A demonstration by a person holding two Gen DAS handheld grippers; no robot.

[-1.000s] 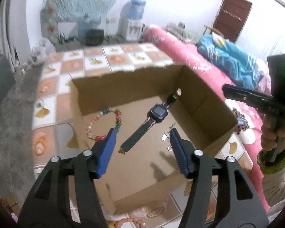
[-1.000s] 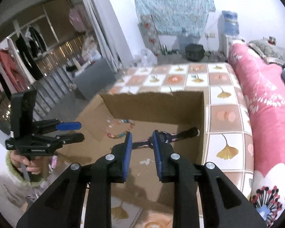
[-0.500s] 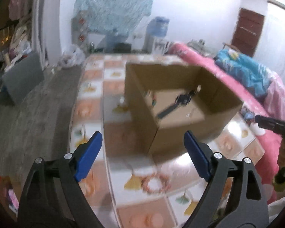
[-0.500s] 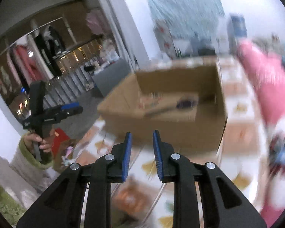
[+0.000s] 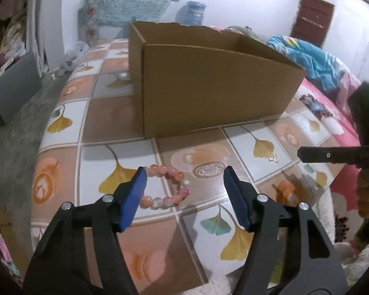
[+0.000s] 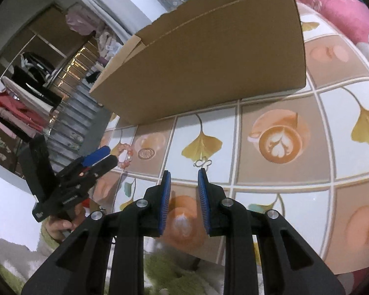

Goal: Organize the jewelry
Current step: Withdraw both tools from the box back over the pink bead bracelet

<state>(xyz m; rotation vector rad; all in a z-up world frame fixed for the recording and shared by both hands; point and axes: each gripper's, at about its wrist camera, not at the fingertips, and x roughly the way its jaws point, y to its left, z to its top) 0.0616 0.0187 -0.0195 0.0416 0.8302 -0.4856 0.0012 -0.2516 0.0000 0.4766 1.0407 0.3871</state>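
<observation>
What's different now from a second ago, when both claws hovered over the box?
Both have pulled back and dropped to the table in front of the cardboard box. The left gripper, whose jaws have just been closing, now frames the pink bead bracelet; the right gripper faces a small silver charm. Neither holds anything. The box stays put.

Only one bit of lettering turns up: small white print along the black body of the left tongs, down at eight o'clock in the right wrist view, too tiny and tilted to read. The cardboard box shows plain brown walls.
</observation>
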